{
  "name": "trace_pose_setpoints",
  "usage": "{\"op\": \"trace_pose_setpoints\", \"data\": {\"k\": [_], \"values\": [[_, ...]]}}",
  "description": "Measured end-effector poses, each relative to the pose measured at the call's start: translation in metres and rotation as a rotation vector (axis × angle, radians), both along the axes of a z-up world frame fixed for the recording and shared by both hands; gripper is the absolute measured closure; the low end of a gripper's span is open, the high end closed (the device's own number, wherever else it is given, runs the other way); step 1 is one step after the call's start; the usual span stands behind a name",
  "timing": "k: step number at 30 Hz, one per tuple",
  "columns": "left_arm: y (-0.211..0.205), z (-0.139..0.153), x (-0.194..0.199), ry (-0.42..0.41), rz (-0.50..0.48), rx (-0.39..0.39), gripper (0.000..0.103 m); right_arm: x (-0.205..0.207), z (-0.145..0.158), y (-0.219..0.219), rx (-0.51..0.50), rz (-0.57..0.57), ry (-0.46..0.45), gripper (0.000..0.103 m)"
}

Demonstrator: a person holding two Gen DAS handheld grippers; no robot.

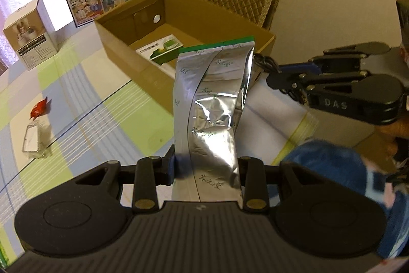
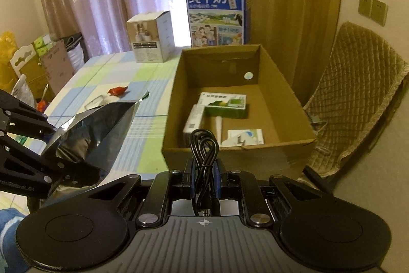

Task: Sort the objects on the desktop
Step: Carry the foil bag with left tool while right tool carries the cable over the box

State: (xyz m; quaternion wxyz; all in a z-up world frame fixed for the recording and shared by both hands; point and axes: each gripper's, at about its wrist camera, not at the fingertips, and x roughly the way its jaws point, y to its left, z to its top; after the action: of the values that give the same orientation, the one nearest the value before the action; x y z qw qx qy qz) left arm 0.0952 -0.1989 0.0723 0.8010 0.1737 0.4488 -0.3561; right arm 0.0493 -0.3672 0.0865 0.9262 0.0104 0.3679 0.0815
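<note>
My left gripper (image 1: 207,170) is shut on a tall silver foil pouch (image 1: 212,104) with a green top edge, held upright above the table, short of the open cardboard box (image 1: 143,73). In the right wrist view the same pouch (image 2: 94,134) juts from the left gripper (image 2: 55,165) at lower left. My right gripper (image 2: 204,175) is shut on a coiled black cable (image 2: 203,152), held just before the near wall of the cardboard box (image 2: 230,157). In the left wrist view the right gripper (image 1: 274,78) sits at the right, beside the box's corner. Small packets (image 2: 225,106) lie inside the box.
A red wrapper (image 1: 39,109) and a clear plastic packet (image 1: 33,142) lie on the checked tablecloth (image 1: 102,124) to the left. A white product box (image 2: 150,37) and a blue milk carton case (image 2: 217,14) stand at the table's far end. A quilted chair (image 2: 358,99) is at the right.
</note>
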Motion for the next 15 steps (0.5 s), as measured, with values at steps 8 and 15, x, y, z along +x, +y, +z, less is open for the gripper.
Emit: {"op": "trace_pose_setpoints", "data": {"k": [8, 15], "values": [[-0.025, 0.007, 0.009, 0.008, 0.029, -0.047, 0.073, 0.010, 0.005, -0.024, -0.025, -0.027, -0.006, 0.092], [-0.047, 0.009, 0.024, 0.016, 0.047, -0.079, 0.073, 0.028, 0.009, -0.039, -0.049, -0.029, -0.014, 0.092]]}}
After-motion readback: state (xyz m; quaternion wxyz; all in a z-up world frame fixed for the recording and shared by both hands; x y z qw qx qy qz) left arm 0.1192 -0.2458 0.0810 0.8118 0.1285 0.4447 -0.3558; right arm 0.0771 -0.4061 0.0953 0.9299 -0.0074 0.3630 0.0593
